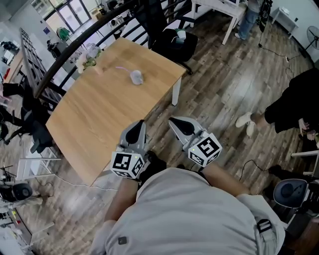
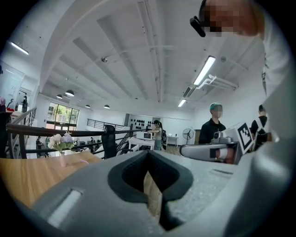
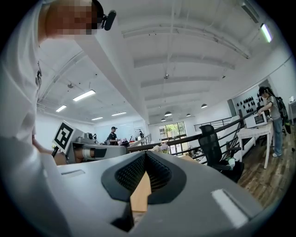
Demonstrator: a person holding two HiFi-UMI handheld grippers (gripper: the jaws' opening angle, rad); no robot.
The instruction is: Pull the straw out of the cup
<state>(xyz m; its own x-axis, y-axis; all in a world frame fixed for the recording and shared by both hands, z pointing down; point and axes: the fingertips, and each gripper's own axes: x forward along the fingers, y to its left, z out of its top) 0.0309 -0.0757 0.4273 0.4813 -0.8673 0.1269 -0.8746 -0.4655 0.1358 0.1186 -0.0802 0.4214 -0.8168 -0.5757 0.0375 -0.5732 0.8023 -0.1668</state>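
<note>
Ceiling strip lights [image 2: 206,70] and windows [image 1: 70,12] are lighting the room brightly and evenly. Shadows are falling soft and faint on the floor [image 1: 219,94]. Both gripper views are bending strongly toward black round edges. The cup [image 1: 136,77] is appearing small and slightly blurred.

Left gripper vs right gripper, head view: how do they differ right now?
Left gripper sits with its tips over the table's near edge; right gripper is over the wood floor. Left gripper points almost straight up the picture; right gripper slants toward the left. Both are shut, empty and well short of the cup.
</note>
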